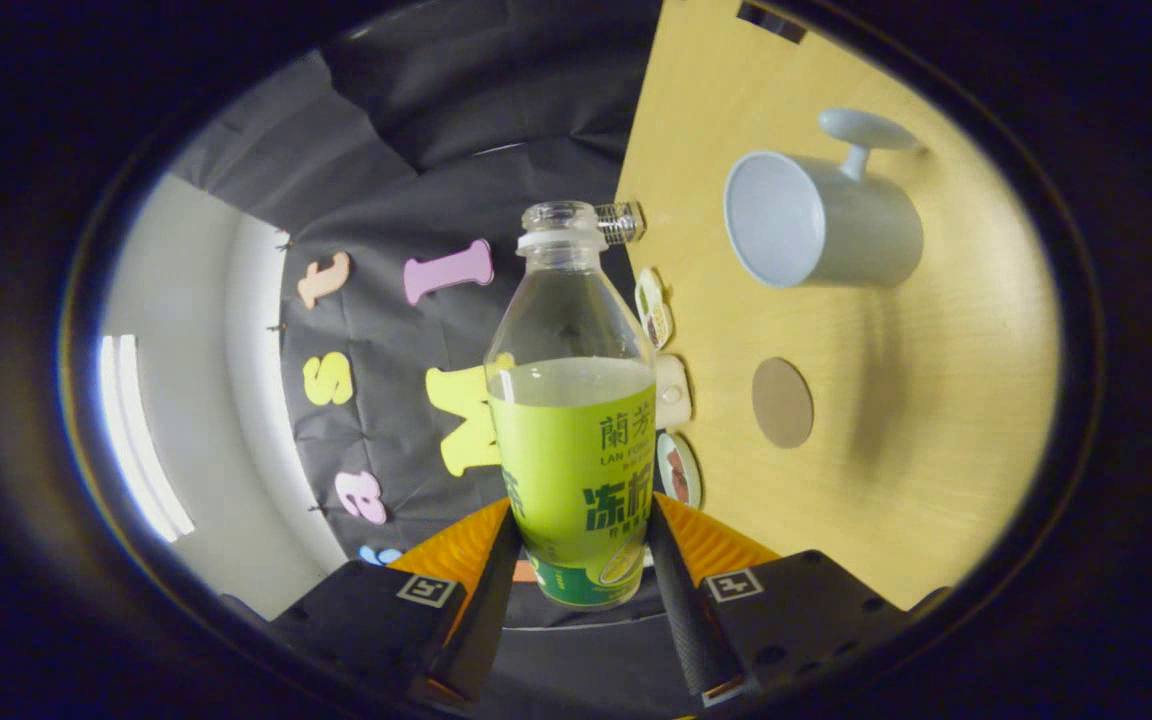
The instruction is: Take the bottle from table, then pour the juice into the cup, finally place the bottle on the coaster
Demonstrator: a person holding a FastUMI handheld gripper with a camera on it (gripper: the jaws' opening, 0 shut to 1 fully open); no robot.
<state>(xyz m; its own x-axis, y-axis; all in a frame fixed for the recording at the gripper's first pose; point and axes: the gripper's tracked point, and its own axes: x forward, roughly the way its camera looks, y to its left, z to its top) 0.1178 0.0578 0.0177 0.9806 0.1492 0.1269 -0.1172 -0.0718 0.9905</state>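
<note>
A clear bottle (pixel 576 440) with a green label and pale juice up to the label's top sits between my fingers, and the gripper (pixel 584 548) is shut on its lower body. Its mouth has no cap. The view is rolled, so the wooden table (pixel 936 470) stands to the right of the bottle. A light blue cup (pixel 816 225) with a handle rests on that table, beyond the fingers and right of the bottle's neck, its mouth turned toward the bottle's side. A round brown coaster (pixel 782 402) lies on the table nearer to me than the cup.
Several small items line the table's far edge beside the bottle: a clear ridged piece (pixel 622 222) near its mouth and small round pieces (pixel 654 310) lower down. The black cloth wall hangs behind the bottle, with a bright white wall further left.
</note>
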